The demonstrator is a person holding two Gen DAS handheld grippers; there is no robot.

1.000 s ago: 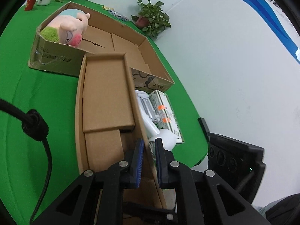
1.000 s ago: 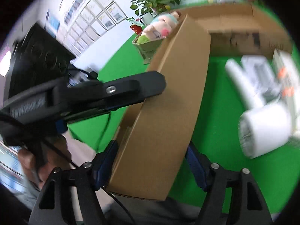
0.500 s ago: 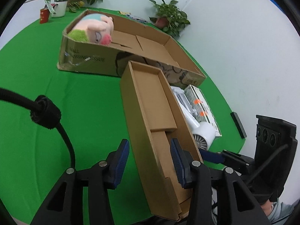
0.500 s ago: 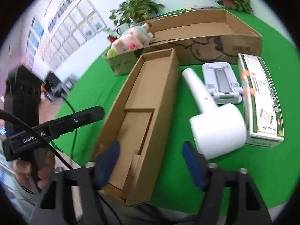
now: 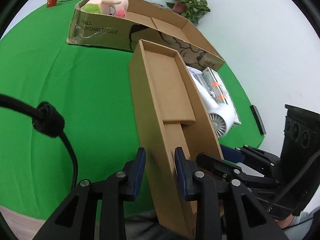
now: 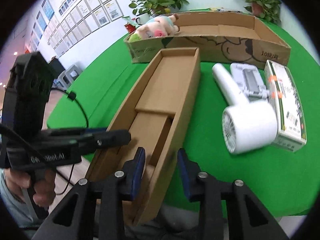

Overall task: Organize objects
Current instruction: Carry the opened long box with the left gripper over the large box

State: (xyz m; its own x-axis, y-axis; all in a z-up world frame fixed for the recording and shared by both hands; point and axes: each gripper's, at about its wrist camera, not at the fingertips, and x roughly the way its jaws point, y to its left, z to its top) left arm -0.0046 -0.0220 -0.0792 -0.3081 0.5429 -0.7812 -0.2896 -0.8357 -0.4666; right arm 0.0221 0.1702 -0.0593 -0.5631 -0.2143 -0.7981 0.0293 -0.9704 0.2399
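Observation:
A long narrow open cardboard box (image 5: 170,92) (image 6: 160,104) lies on the green table, its near end over the front edge. My left gripper (image 5: 160,164) is open and straddles the box's left wall at the near end. My right gripper (image 6: 161,166) is open and straddles the box's right wall at the near end. A white hair dryer (image 6: 246,116), a white folding stand (image 6: 248,80) and a white-and-green carton (image 6: 284,104) lie to the right of the box.
A large open cardboard box (image 6: 220,36) (image 5: 140,26) stands behind, with a pink plush toy (image 6: 158,28) (image 5: 110,2) at its left end. Potted plants (image 6: 158,2) stand at the back. A black cable (image 5: 50,124) hangs at the left.
Both grippers opened and shifted: the left from pinching the right wall to straddling the left wall, the right from around the whole box end to straddling its right wall. The box now lies flat.

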